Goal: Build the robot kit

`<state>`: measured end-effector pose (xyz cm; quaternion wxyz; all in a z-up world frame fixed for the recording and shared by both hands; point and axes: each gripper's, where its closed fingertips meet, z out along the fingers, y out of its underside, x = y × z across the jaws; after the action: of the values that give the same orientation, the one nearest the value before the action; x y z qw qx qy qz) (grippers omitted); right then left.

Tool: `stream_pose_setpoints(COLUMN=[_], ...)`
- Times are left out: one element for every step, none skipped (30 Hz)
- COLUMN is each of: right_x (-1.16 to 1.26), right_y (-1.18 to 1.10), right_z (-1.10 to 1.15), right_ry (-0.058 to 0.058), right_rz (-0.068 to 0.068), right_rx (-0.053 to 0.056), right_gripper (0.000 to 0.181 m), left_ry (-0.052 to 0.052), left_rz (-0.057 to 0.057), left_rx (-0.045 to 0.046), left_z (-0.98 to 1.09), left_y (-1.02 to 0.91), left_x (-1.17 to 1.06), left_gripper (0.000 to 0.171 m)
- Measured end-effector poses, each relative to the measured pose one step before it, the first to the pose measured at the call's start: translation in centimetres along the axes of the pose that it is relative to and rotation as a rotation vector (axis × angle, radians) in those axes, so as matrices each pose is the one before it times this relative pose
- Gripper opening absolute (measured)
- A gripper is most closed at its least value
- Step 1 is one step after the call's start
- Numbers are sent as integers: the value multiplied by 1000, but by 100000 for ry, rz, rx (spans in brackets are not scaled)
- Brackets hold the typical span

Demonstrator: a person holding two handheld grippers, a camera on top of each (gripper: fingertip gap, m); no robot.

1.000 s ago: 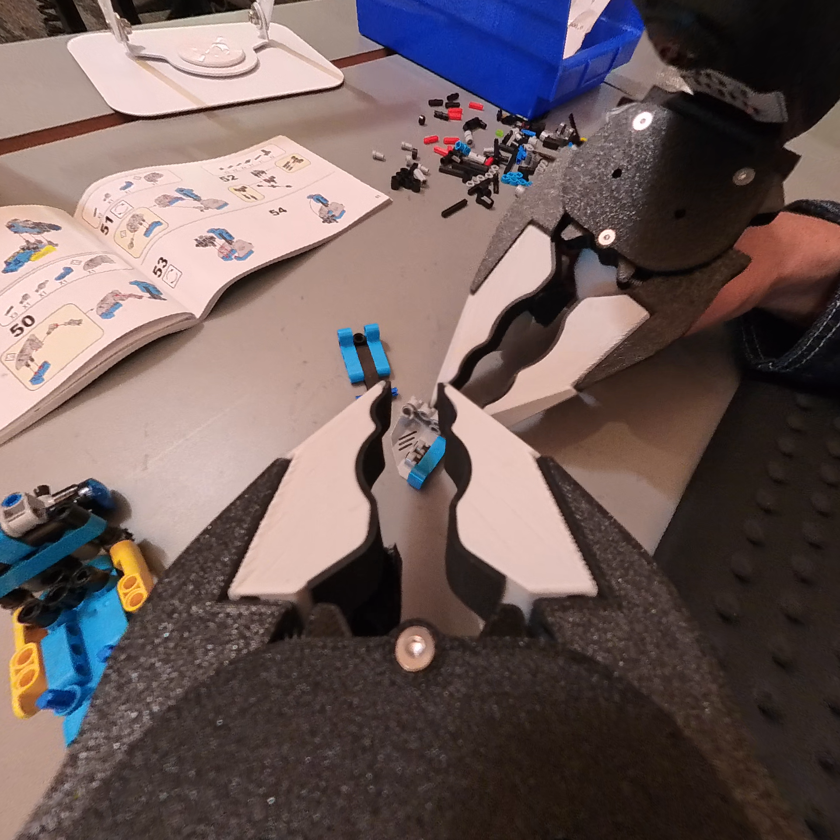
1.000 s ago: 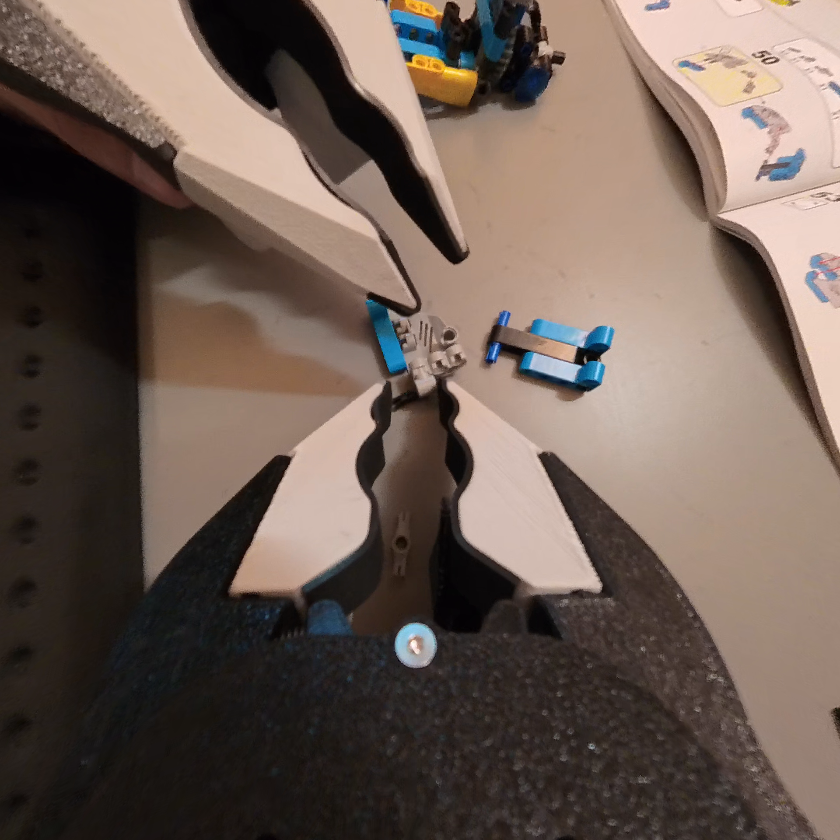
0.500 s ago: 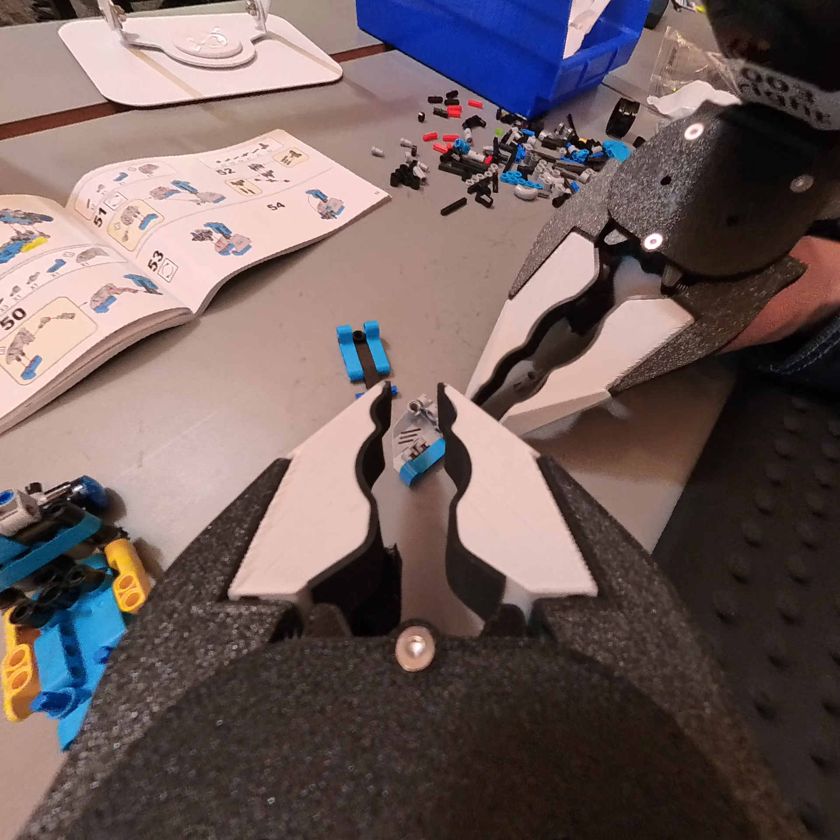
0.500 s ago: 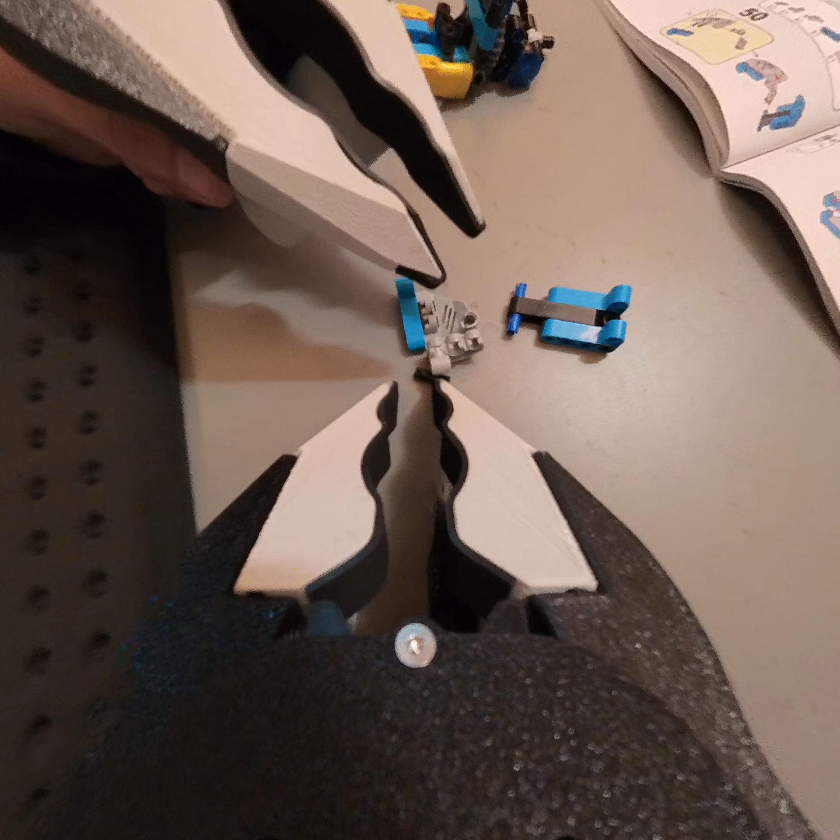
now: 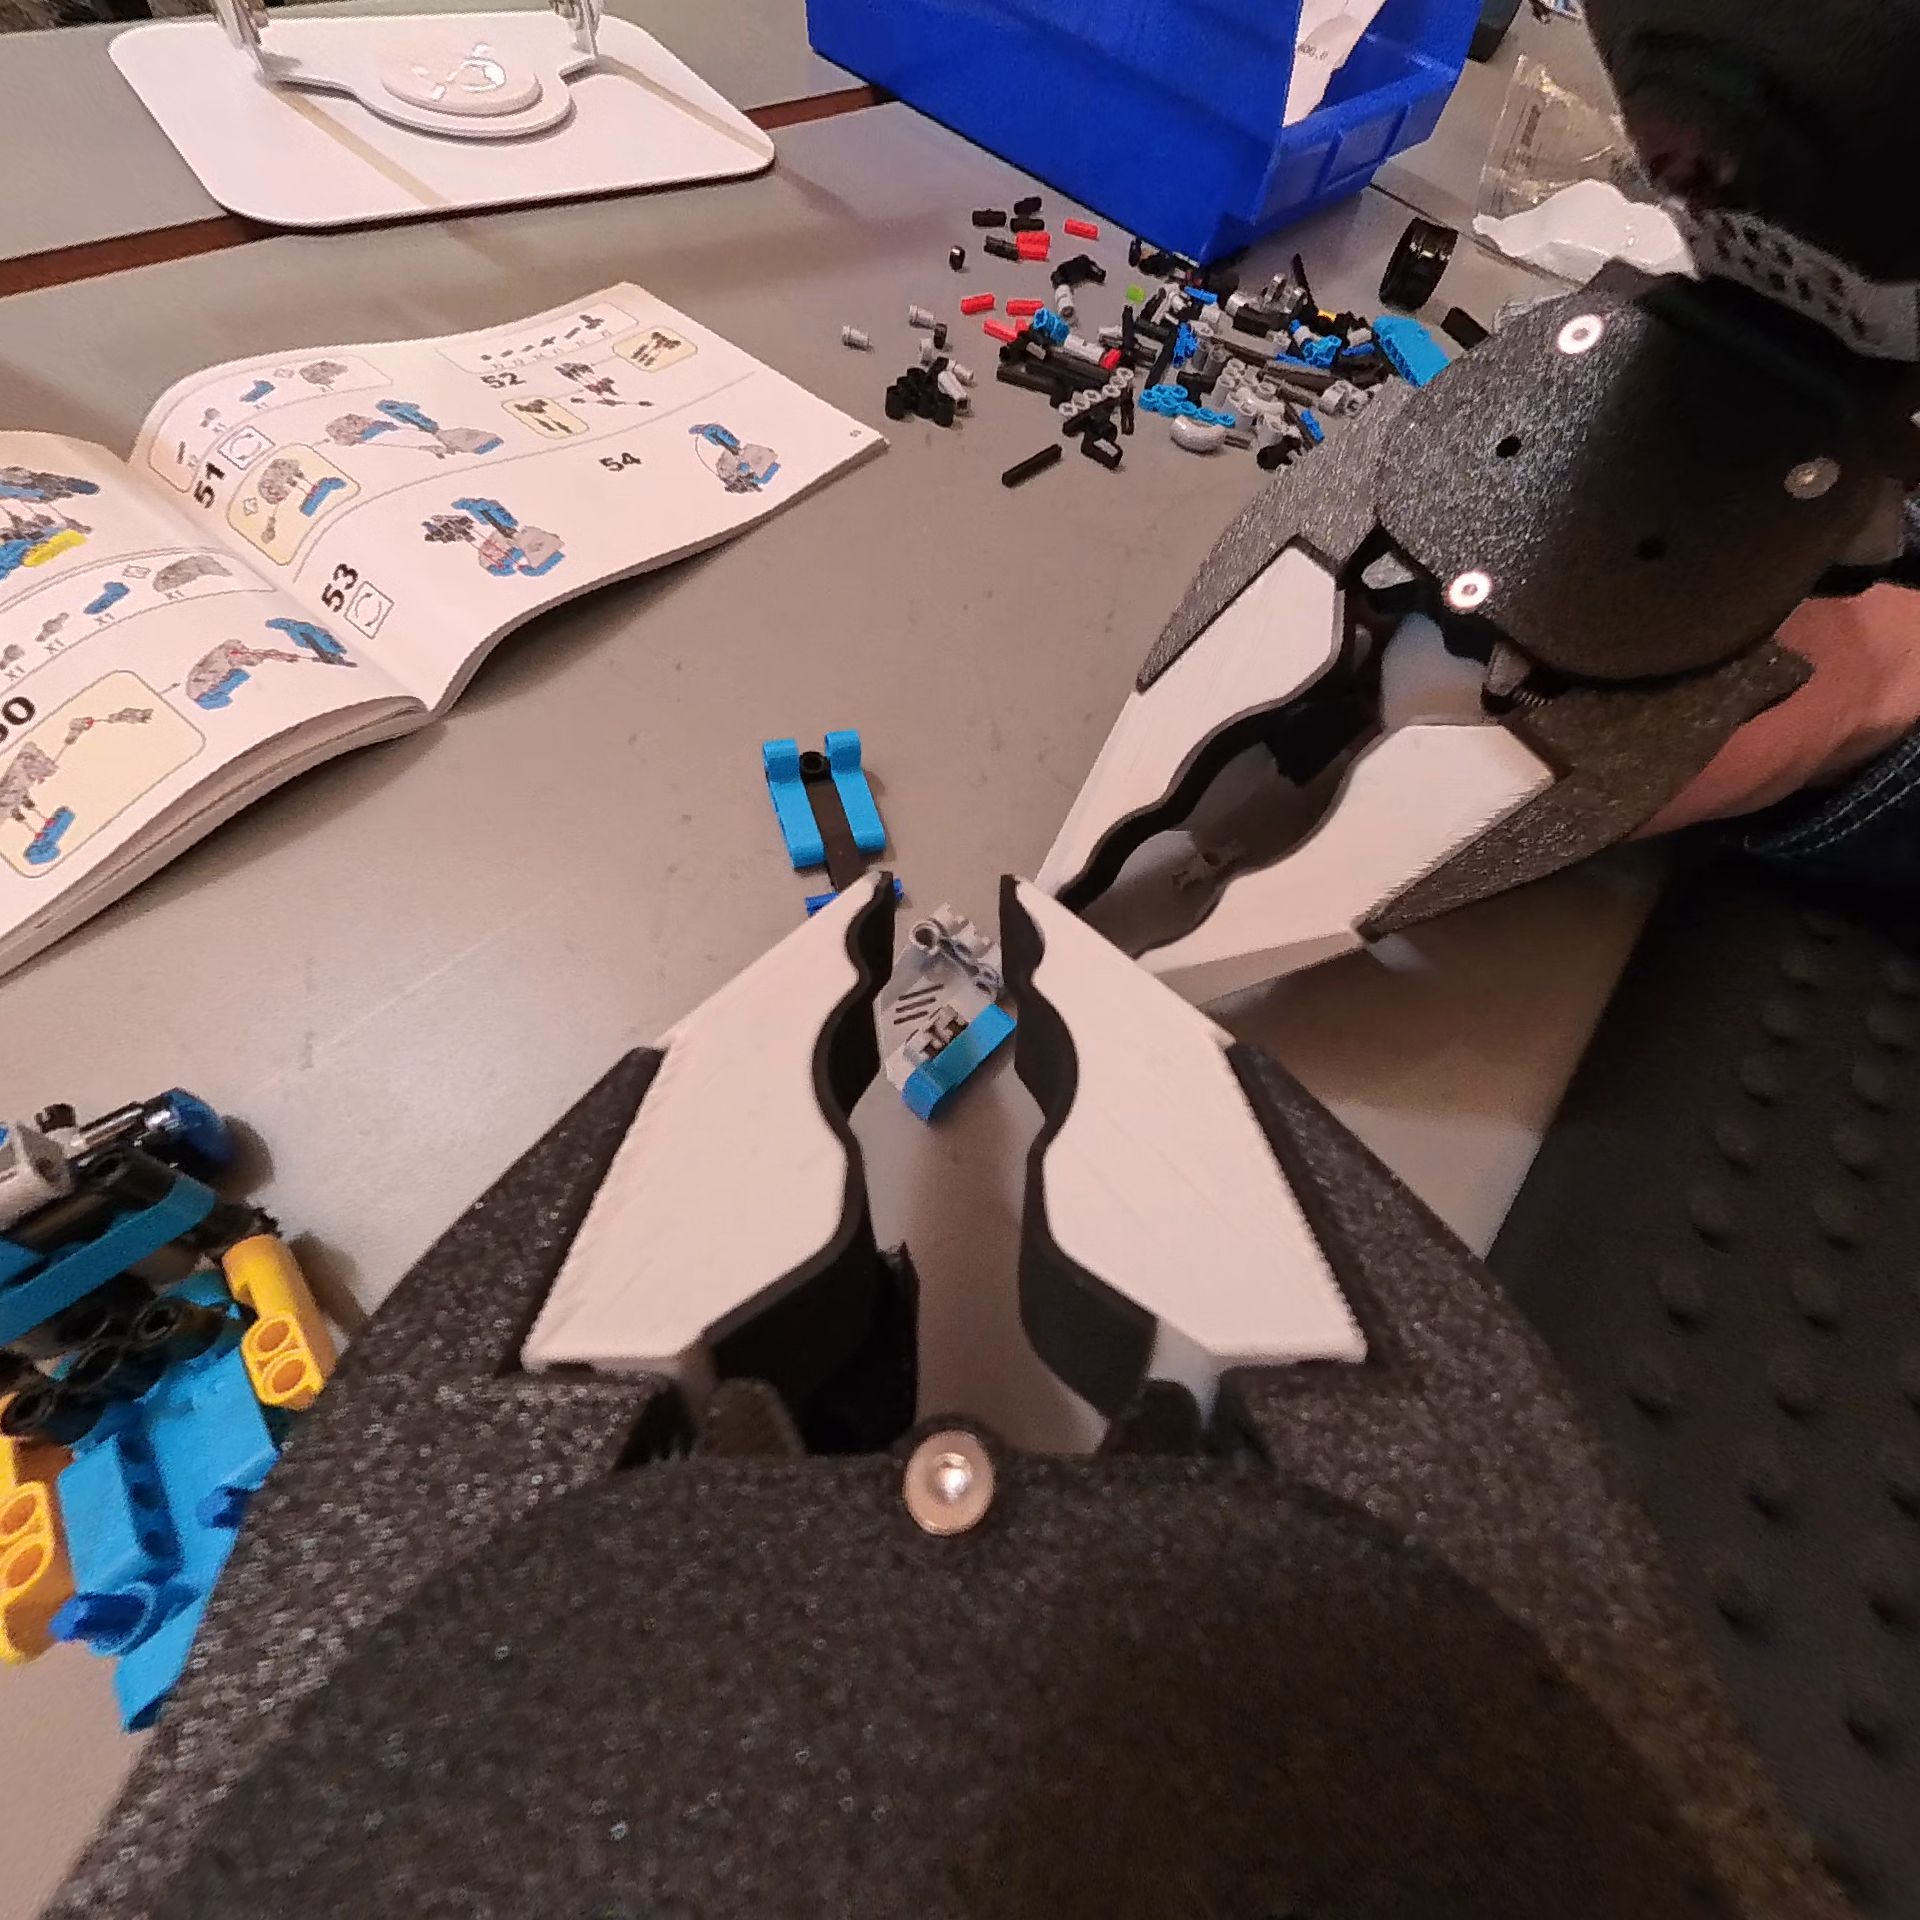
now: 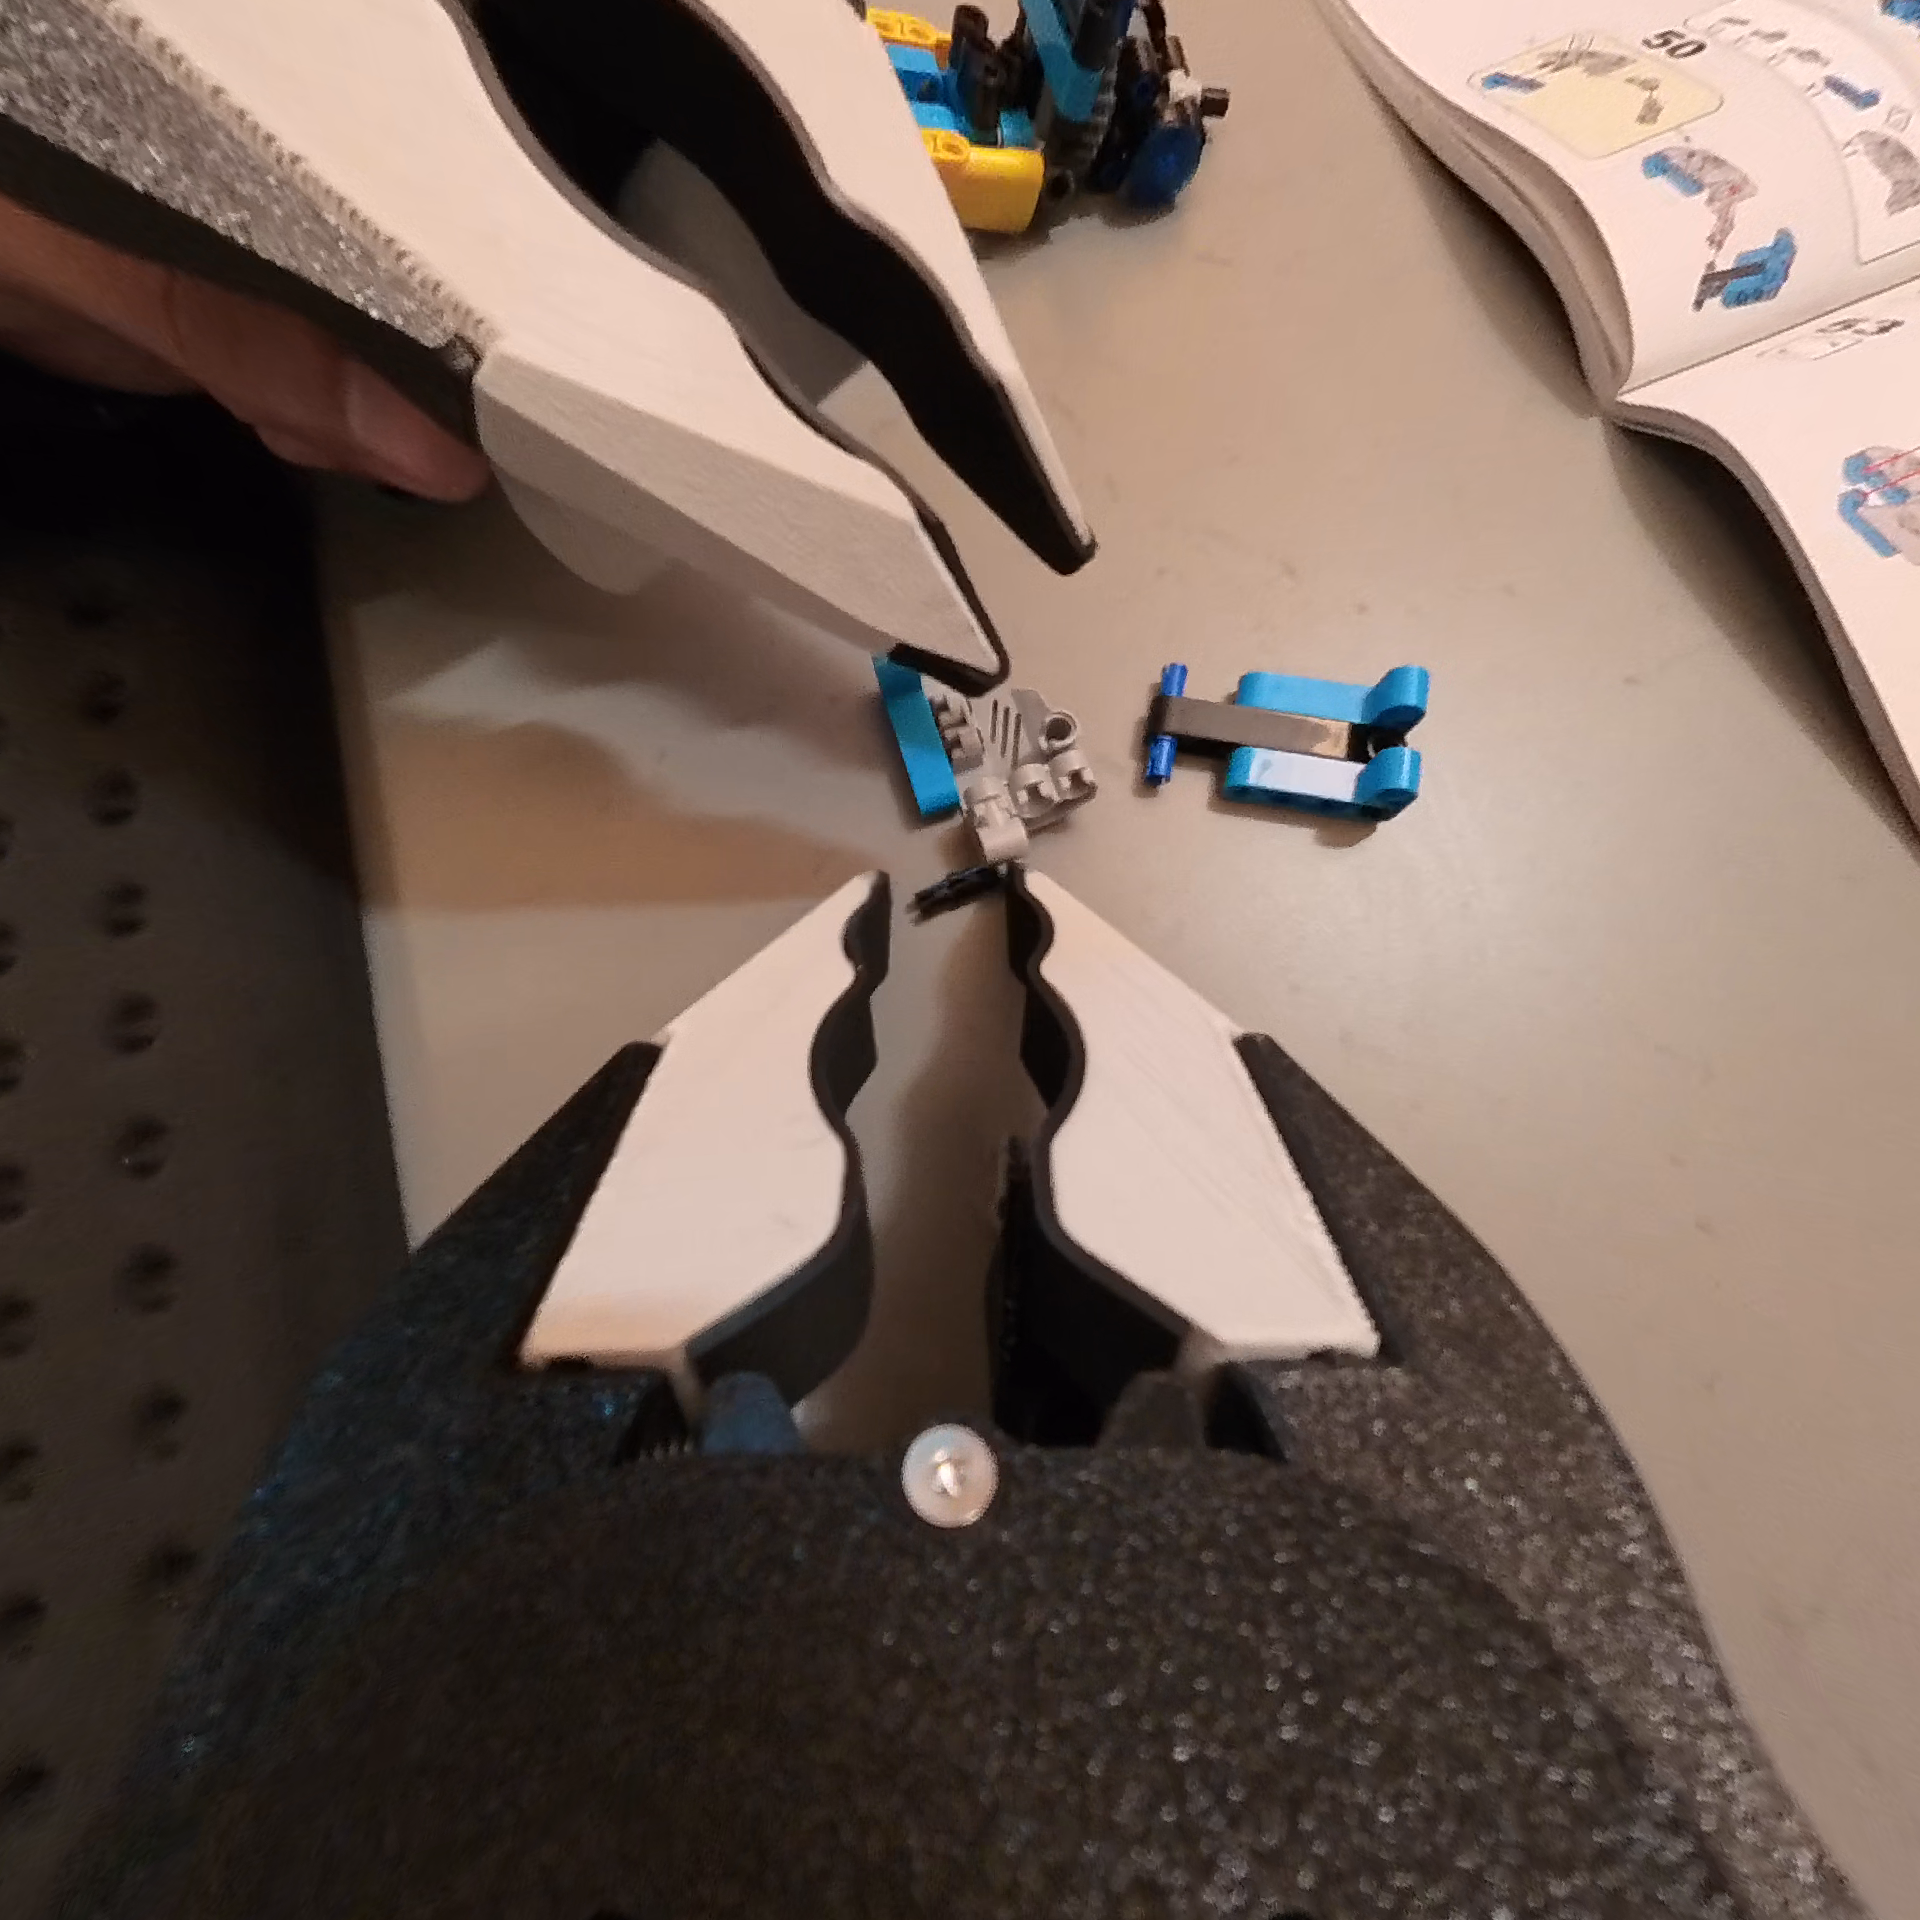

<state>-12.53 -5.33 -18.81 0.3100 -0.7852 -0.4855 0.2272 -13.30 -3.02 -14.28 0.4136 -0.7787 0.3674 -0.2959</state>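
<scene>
Your left gripper (image 5: pixel 948 902) hides part of the small grey-and-blue brick assembly (image 5: pixel 943 1013) lying on the matte grey table (image 5: pixel 582 935) between its parted white fingers; contact is unclear. Your right gripper (image 6: pixel 948 883), fingers narrowly apart and empty, points at it, a tiny blurred black piece (image 6: pixel 951 889) at its tips. Beside lies a glossy blue-and-black beam assembly (image 6: pixel 1299 743). The open instruction booklet (image 5: pixel 364 540) and the blue-and-yellow model (image 5: pixel 114 1340) are cut off.
</scene>
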Motion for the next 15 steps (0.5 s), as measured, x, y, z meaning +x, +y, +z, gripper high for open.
stream_pose_setpoints(right_x=[51, -44, -126, -126, 28, 50, 37, 30, 61, 3, -46, -126, -397, -299, -188], right_y=[32, 30, 88, 124, 92, 105, 124, 102, 91, 66, -44, -200, -283, -368, -388], right_z=[-10, -34, -78, -115, -134, -146, -122, -136, -133, -189, -280, -336, -336, -278, -242], right_ry=[752, 66, -411, -346, 716, 742, 394, 68, -187, -938, -1897, -3142, -5371, -5011, -3791], right_rz=[-952, -720, -842, -746, -296, -565, -806, -222, 420, 836, 1492, 2505, 3312, 4002, 3606], right_rx=[-190, -51, -244, -449, -135, 43, 13, 103, 203, 715, 1512, 2280, 2365, 2583, 2525], right_gripper=[20, 19, 14, 9, 8, 7, 4, 4, 4, 4, 4, 4, 4, 4, 4], left_ry=[-80, -3, 102, 71, 345, 649, 1423, 2543, 2273, 859, -370, -1388, -3173, -2809, -1575], left_rz=[160, -5, -104, -48, -23, 53, 907, 2861, 4895, 6699, 8173, 8961, 9399, 9267, 8082], left_rx=[63, -159, -238, -22, 97, -177, -1032, -2239, -2589, -2348, -1886, -1328, -519, 647, 1690], left_z=[4, 6, 26, -2, -9, 5, 40, 21, -21, -62, -44, -27, -7, -23, -40], left_y=[-4, 36, 41, 3, -7, 39, 172, 358, 439, 425, 364, 277, 78, -200, -460], left_x=[-1, 2, 3, 13, 39, 89, 191, 324, 305, 207, 201, 220, 160, 365, 586], left_gripper=[20, 20, 20, 20, 20, 20, 20, 20, 20, 20, 20, 20, 20, 21, 23])
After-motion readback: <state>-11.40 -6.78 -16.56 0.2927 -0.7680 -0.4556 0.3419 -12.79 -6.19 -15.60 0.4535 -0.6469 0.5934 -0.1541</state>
